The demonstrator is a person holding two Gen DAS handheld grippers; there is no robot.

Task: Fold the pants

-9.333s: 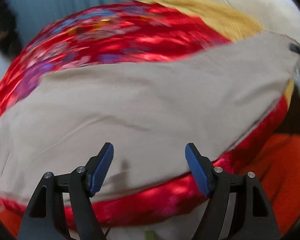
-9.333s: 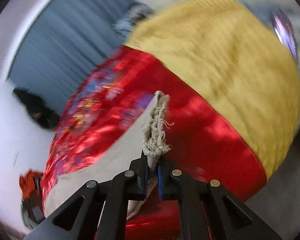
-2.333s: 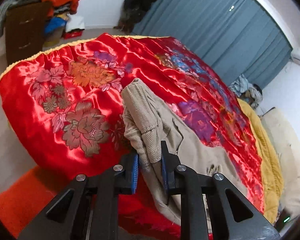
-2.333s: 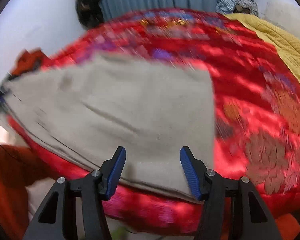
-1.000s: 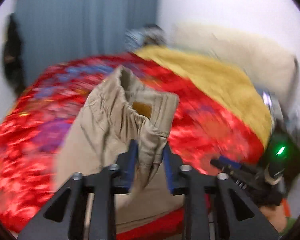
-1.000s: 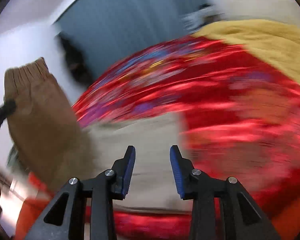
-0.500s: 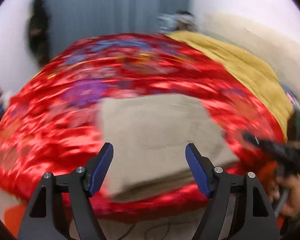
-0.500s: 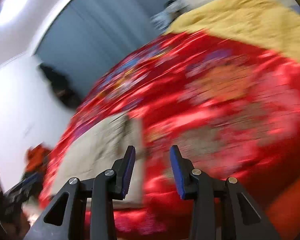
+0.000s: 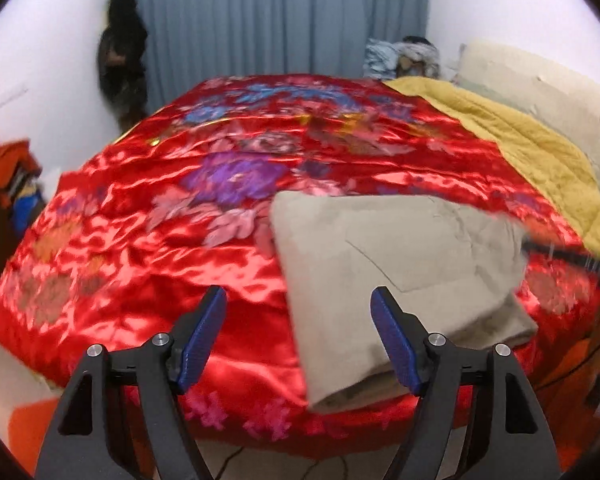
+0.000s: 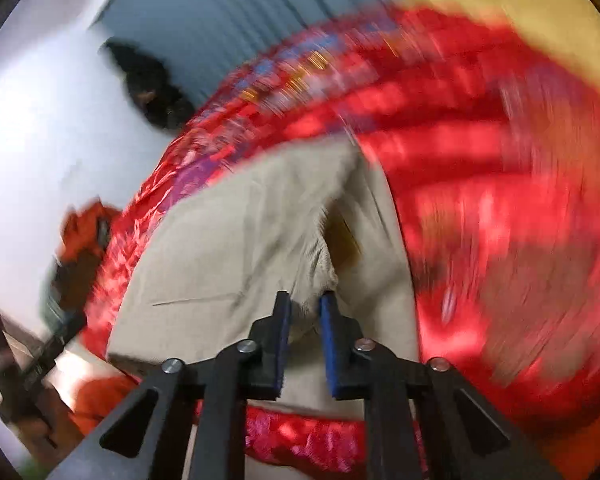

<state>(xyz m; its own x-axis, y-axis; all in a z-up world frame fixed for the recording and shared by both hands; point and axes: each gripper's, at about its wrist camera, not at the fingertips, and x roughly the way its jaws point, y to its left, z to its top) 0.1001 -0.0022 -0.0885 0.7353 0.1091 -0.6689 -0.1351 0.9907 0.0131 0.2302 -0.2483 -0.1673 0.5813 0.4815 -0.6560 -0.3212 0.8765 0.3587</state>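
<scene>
The beige pants (image 9: 396, 264) lie folded into a thick rectangle on the red floral bedspread (image 9: 148, 216), near the bed's front right edge. My left gripper (image 9: 298, 334) is open and empty, hovering in front of the bed, just left of the pants' near corner. In the right wrist view, which is blurred, my right gripper (image 10: 304, 320) is nearly shut on the elastic waistband (image 10: 320, 268) of the pants (image 10: 236, 248). The right gripper's dark fingers show faintly at the right edge of the pants in the left wrist view (image 9: 572, 258).
A yellow blanket (image 9: 532, 152) covers the bed's right side, with a cream pillow (image 9: 540, 88) behind. A blue curtain (image 9: 276, 16) hangs at the back. Dark clothes (image 9: 122, 52) hang at the left wall. A pile of orange clothes (image 9: 8, 168) sits far left.
The left gripper let go of the waistband after laying it over the pants and now is open. The right gripper swung to the pants and closed on the waistband.
</scene>
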